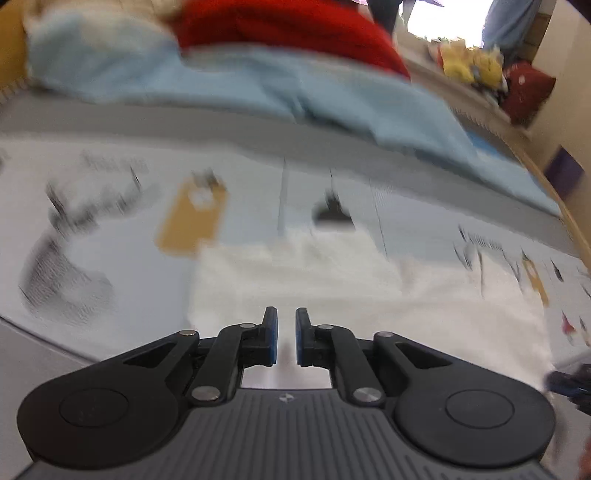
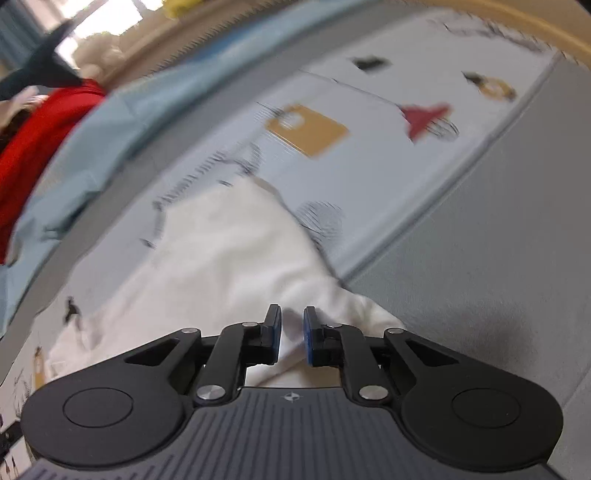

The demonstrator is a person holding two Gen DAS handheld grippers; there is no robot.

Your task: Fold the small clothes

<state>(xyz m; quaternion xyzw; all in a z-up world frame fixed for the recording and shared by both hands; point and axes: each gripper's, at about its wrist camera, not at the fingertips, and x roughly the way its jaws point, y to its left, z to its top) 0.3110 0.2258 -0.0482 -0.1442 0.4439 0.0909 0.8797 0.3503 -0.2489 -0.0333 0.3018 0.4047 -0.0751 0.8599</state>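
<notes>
A small white garment (image 1: 332, 280) lies flat on a pale printed sheet (image 1: 110, 206). My left gripper (image 1: 286, 321) hovers just over the garment's near part. Its blue-padded jaws stand a narrow gap apart, and nothing is pinched between them. In the right wrist view the same white garment (image 2: 229, 251) stretches away from my right gripper (image 2: 291, 319), which sits at the garment's near corner. Those jaws are also slightly apart. A fold of white cloth shows in the gap, and the pads do not press on it. Both views are motion-blurred.
A light blue cloth (image 1: 258, 85) and a red garment (image 1: 288, 29) lie beyond the sheet, the red garment (image 2: 33, 140) at far left in the right view. Plain grey bedding (image 2: 480, 258) lies to the right. Colourful clothes (image 1: 465, 66) are piled on a far ledge.
</notes>
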